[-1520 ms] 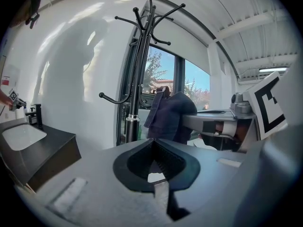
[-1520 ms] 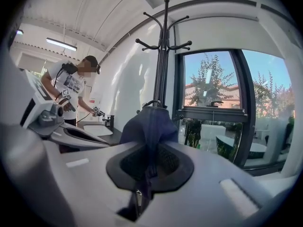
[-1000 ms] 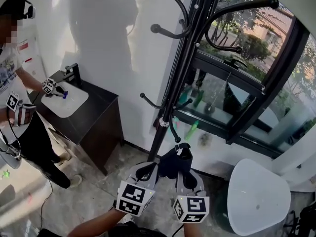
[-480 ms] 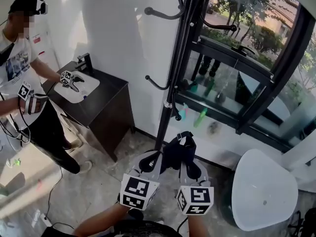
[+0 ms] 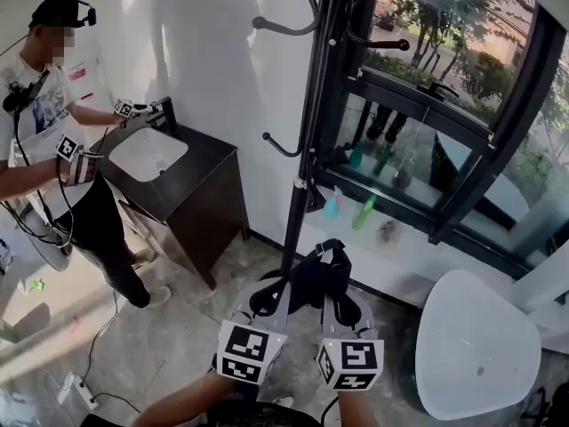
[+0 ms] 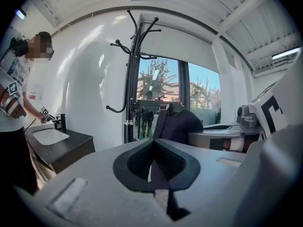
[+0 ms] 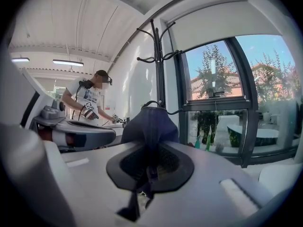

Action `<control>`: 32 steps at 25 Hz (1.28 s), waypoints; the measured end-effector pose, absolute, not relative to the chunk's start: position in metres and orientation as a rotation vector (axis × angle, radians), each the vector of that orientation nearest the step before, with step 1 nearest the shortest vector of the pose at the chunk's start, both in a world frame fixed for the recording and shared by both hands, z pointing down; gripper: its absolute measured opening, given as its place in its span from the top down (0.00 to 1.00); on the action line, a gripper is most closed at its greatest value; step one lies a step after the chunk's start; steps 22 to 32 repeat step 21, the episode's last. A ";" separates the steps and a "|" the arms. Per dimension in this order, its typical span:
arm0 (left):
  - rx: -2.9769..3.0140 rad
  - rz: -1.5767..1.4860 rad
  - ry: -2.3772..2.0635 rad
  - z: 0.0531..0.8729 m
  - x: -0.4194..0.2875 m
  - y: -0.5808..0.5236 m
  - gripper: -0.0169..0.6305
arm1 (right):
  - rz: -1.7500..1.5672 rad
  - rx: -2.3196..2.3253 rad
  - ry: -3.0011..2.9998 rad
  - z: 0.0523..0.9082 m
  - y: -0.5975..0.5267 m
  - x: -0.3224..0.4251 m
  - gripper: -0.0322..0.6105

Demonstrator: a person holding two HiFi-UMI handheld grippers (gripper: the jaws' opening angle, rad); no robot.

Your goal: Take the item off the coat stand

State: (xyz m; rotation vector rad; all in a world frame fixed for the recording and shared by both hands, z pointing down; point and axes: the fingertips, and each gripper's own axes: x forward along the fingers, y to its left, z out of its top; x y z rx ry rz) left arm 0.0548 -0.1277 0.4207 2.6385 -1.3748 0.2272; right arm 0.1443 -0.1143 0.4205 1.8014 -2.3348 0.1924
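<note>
A dark navy bag (image 5: 316, 277) with a strap loop hangs between my two grippers, low in front of the black coat stand (image 5: 308, 140) and apart from its hooks. My left gripper (image 5: 269, 299) is shut on a strap of the bag; in the left gripper view the strap runs through the left gripper (image 6: 156, 162) and the bag (image 6: 179, 125) bulges beyond. My right gripper (image 5: 341, 302) is shut on the bag's fabric, and the right gripper view has the bag (image 7: 149, 125) rising out of the right gripper (image 7: 150, 163). The stand's hooks (image 5: 276, 27) are bare.
A person (image 5: 53, 140) with two grippers works at a white sink (image 5: 148, 154) on a black cabinet (image 5: 204, 207) to the left. A white round table (image 5: 477, 345) stands at lower right. Bottles (image 5: 364, 212) line the window sill behind the stand. A cable (image 5: 84, 390) lies on the floor.
Both grippers with the bag sit slightly lower and to the right in the head view. The person at the sink has raised their grippers toward the tap.
</note>
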 end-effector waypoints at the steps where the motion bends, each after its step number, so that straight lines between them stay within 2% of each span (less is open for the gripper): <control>1: 2.638 0.229 -1.378 0.421 0.055 -0.126 0.97 | 0.189 1.801 -2.336 0.420 -0.113 0.145 0.93; 32: 2.626 0.235 -1.372 0.423 0.063 -0.127 0.97 | 0.145 1.793 -2.341 0.421 -0.114 0.146 0.93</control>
